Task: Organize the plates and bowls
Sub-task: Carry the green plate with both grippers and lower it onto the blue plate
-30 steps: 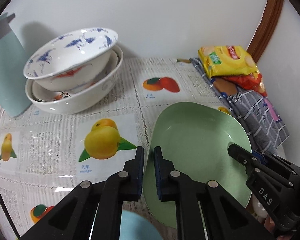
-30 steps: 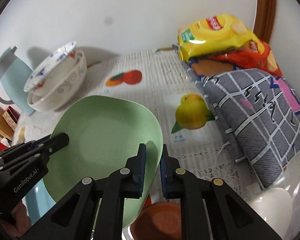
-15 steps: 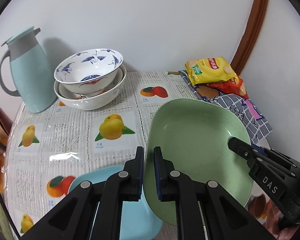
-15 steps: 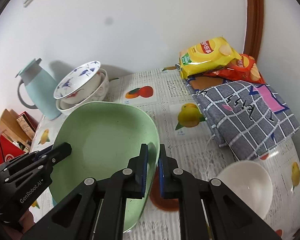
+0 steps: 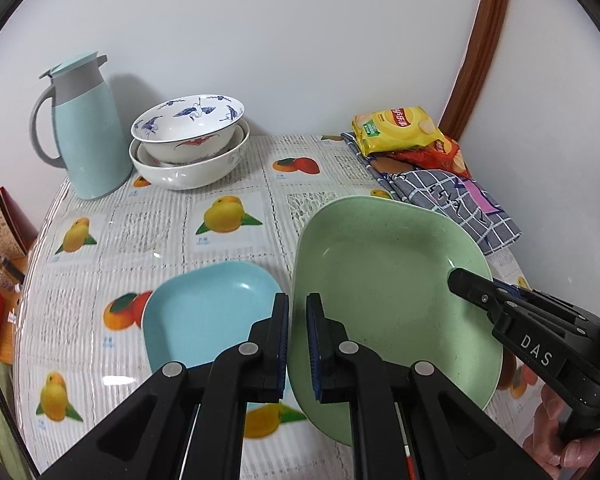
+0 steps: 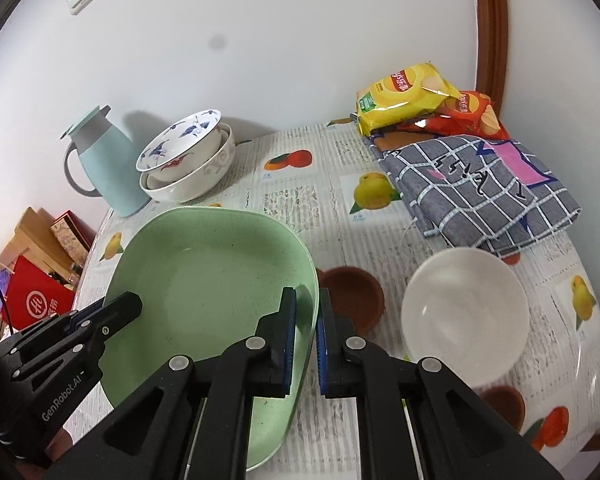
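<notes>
Keep both tongs, left tongs [image 5: 297,344] and right tongs [image 6: 306,340], clamped tight on the green plate [image 5: 388,280], level, then lower gently onto the blue plate [image 5: 204,312] just beside.

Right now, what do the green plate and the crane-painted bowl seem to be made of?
Green plate: probably wheat-straw plastic or melamine, matte, with fine dark specks. Crane-painted bowl: likely glazed porcelain, with glossy white and blue painting.

Bright, even indoor light; both views sharp. The pale blue plastic jug [image 5: 86,136] throws a soft shadow rightward onto the wall. Fisheye bending, dark vignetted corners.
</notes>
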Tool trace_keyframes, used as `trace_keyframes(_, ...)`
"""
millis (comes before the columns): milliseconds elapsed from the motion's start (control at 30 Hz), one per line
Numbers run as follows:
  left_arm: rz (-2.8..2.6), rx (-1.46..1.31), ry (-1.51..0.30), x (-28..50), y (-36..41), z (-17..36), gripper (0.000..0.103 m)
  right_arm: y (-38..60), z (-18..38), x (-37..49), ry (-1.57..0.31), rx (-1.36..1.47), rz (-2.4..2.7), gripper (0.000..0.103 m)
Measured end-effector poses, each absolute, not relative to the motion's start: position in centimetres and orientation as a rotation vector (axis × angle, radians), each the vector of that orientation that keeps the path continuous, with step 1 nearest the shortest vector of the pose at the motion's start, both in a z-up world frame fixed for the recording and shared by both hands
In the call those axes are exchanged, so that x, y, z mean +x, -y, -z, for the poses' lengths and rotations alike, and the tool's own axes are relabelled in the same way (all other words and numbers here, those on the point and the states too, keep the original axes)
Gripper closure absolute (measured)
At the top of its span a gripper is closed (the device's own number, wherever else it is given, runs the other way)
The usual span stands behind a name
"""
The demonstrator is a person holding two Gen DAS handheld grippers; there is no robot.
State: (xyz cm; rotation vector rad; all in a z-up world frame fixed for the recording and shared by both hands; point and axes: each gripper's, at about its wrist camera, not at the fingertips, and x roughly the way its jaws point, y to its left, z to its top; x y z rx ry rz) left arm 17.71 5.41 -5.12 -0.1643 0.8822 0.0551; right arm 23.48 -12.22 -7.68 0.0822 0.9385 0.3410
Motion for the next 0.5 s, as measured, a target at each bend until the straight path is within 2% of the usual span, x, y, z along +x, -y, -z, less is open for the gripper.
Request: trace_keyframes(500, -0.105, -0.226, -0.870, 13.4, -7.4, 5.8, 0.094, 10.2, 7.9, 19.9, -0.940, 0.049, -0.389, 0.094)
